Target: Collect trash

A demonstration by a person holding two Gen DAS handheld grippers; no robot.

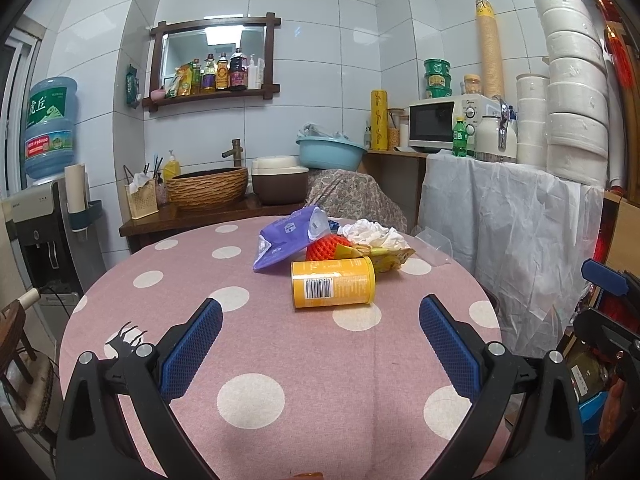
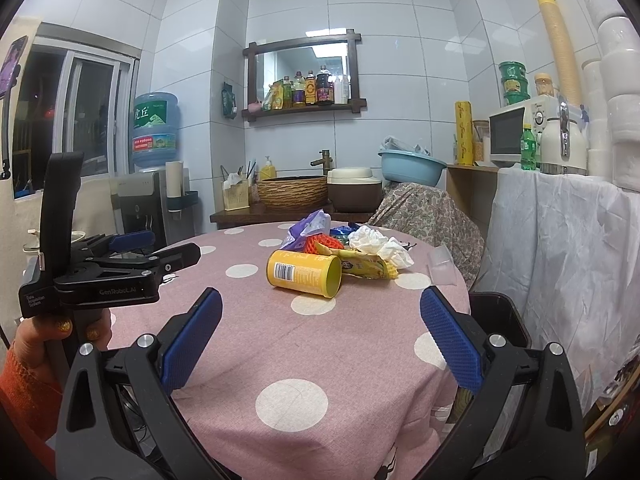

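While both grippers hang over the near edge of the round worktop (image 1: 280,360), nothing has been picked up yet, so I judge the collecting is only about to begin. The left gripper (image 1: 320,344) has its fingers spread wide and empty, and the right gripper (image 2: 320,344) stands the same way.

The trash sits in one heap toward the far edge: a yellow can (image 1: 333,283) on its side nearest the grippers, and behind it a purple bag (image 1: 280,240), something orange and netted (image 1: 326,250), a yellow wrapper (image 1: 390,258) and crumpled white paper (image 1: 370,234), all touching or overlapping.

The can looks the easiest first grab; the fingers would need to go forward and straddle its round body.

A dark bin (image 2: 498,316) seems to stand just off the worktop's right edge, mostly cut off. What lies under the heap, and a bit of blue (image 2: 340,231) behind it, I cannot make out.
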